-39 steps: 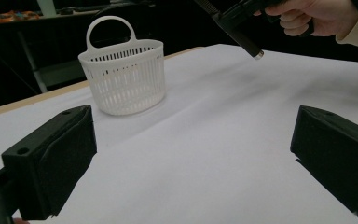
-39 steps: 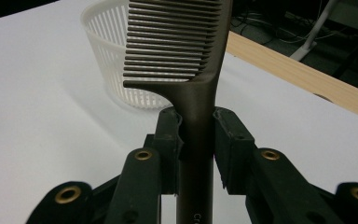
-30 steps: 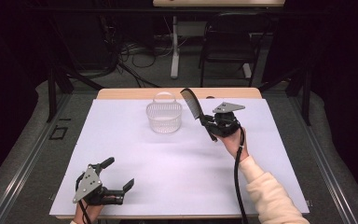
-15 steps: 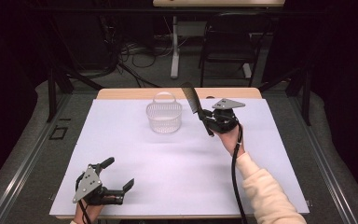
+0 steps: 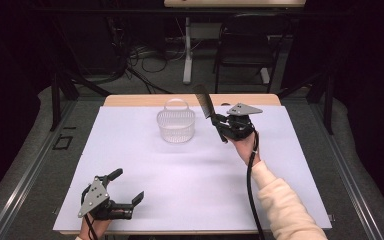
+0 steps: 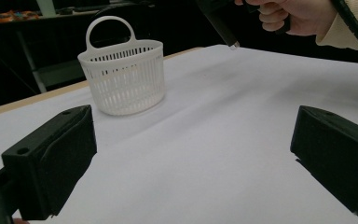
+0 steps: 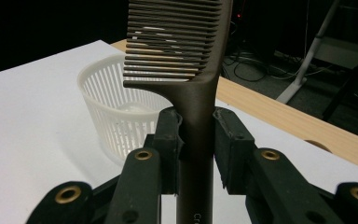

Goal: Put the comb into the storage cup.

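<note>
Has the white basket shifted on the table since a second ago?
No. The white basket sits at the same spot against the table's wooden far edge.

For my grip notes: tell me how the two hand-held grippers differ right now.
The right hand-held gripper is shut on a dark comb; the left hand-held gripper is open with nothing between its jaws. The right is raised beside the white basket; the left sits low at the table's near edge. Both are black.

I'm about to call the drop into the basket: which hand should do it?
Right. The right gripper is already clamped on the comb and held up just beside the basket. The left gripper sits open at the near table edge, far from both.
</note>
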Demonstrator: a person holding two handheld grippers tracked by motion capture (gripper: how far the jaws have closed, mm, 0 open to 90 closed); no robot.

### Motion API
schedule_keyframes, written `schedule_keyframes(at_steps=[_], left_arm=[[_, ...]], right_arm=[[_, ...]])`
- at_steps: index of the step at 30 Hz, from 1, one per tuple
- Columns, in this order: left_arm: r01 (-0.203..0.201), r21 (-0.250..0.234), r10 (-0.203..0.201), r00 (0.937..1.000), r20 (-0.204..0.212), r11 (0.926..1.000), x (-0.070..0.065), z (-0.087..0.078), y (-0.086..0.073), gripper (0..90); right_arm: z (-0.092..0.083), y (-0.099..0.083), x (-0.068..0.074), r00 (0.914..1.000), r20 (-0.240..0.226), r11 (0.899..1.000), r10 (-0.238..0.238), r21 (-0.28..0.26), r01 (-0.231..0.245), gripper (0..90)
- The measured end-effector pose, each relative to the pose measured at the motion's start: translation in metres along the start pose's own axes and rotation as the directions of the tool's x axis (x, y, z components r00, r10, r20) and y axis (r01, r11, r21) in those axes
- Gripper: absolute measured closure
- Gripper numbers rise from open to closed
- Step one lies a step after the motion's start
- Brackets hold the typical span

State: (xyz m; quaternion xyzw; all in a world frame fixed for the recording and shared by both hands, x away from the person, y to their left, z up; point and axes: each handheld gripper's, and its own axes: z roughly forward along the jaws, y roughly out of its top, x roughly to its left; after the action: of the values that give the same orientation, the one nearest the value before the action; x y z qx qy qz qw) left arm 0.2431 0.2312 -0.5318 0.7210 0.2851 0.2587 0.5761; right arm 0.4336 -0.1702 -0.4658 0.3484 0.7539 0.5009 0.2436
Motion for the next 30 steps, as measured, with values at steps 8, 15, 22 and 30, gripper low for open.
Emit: schedule_keyframes(at_steps=[8, 15, 22, 30], left_arm=[[0.002, 0.000, -0.002, 1.0000, 0.000, 1.0000, 0.000, 0.000, 0.000, 0.3], [0.002, -0.001, -0.002, 1.0000, -0.001, 1.0000, 0.000, 0.000, 0.000, 0.3], [0.002, -0.002, -0.002, 1.0000, -0.001, 1.0000, 0.000, 0.000, 0.000, 0.4], [-0.002, -0.002, 0.002, 1.0000, -0.001, 1.0000, 0.000, 0.000, 0.000, 0.4]], right_arm=[[0.008, 0.004, 0.003, 0.9999, -0.001, 1.000, -0.017, 0.005, 0.017, 72.6], [0.010, 0.010, 0.004, 0.9994, 0.003, 0.999, -0.034, 0.005, 0.034, 72.6], [0.012, 0.015, 0.004, 0.9988, 0.008, 0.999, -0.049, 0.007, 0.049, 72.6], [0.015, 0.021, 0.004, 0.9984, 0.012, 0.998, -0.055, 0.007, 0.055, 72.6]])
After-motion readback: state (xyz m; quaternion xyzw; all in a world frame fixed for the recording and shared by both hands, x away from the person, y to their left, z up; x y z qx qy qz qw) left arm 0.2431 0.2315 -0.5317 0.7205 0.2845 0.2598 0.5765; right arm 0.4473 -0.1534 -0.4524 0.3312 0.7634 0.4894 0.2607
